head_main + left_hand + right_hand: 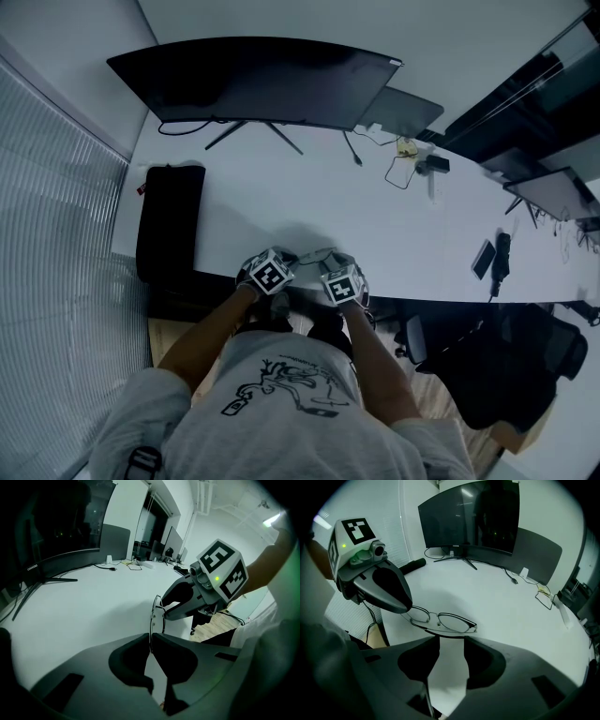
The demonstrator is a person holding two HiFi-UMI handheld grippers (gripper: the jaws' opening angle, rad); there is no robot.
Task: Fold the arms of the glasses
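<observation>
wire frame, the step in hand: the glasses look pinned at one end, so the judgement is that the free arm at the other end gets swung in next; whether an arm already lies folded behind the lenses cannot be told.
doing it well: the pinching hold should be light and steady on such thin metal. the free tool should come in from outside the hinge, push the arm near its tip, sweep it flat toward the lenses, and stop once it lies along the frame. pressing on the glass risks a smear or a twisted rim.
left hand-held gripper: jaws drawn together on the thin rim, which shows edge-on in its own view, rising from between the tips.
right hand-held gripper: jaws spread wide, only bare table between them, touching nothing; the glasses lie just past its tips.
glasses, position: at the person's edge of the white table, lenses toward the right gripper view, one end under the left tool's nose.
farther back: a dark curved monitor on its stand, with loose cables beside it.
</observation>
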